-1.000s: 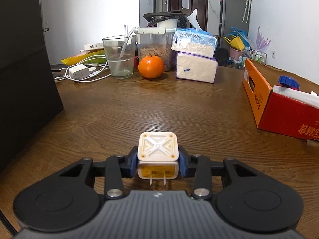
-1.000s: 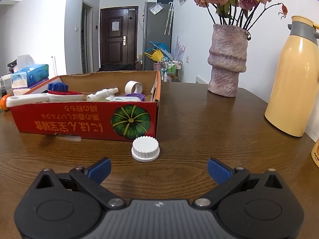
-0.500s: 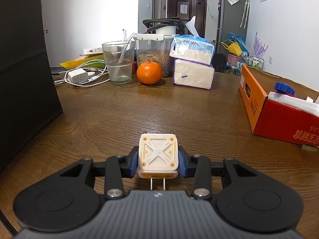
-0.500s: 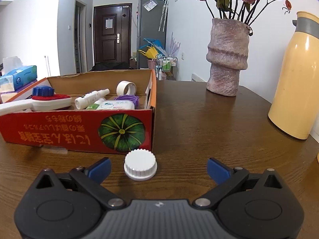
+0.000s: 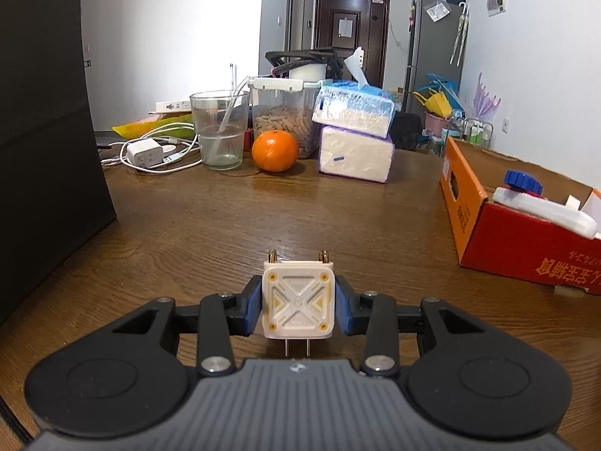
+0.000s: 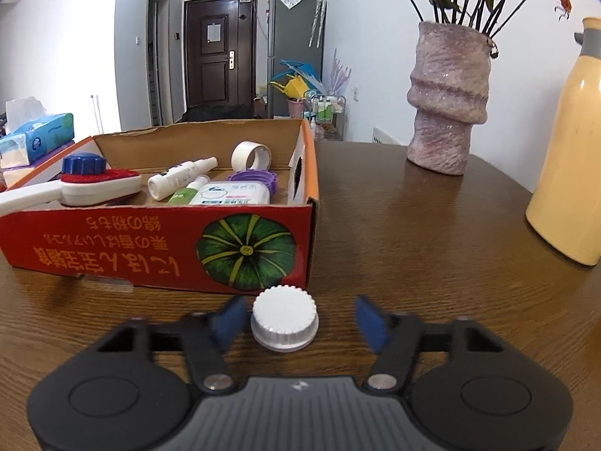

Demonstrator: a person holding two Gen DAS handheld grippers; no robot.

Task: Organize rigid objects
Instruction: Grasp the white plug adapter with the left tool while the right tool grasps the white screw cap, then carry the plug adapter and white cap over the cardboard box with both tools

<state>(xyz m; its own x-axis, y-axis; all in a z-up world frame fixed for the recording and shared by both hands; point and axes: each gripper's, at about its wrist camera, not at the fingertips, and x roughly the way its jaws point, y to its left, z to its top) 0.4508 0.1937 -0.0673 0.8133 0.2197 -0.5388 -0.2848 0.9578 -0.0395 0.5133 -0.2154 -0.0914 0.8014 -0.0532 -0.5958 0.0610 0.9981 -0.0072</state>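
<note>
Our left claw pinches a white plug adapter between its blue pads, one pad pressed against each side. The adapter sits above the wooden table, its patterned square face toward the camera; two brass pins stick out at its far edge and two thin metal prongs point back at us. Ahead, at the table's far end, we see a glass with a straw in it, an orange just beside it, and two tissue packs stacked one on the other. A white charger lies in a tangle of cable to the left of the glass. The red-and-orange box stands to the right, well apart from the adapter.

Our right claw is spread wide around a white ribbed cap, which rests on the table close in front of the box. The left pad is just beside the cap — we cannot tell whether it touches — while the right pad stands clear of it. Inside the box we see a white brush with a red strip and a blue cap on top of it, a small spray bottle, a tape roll, a purple ring and a flat white pack. To the right, a pink vase of dried roses and a yellow flask stand on the table, well apart from the box.
</note>
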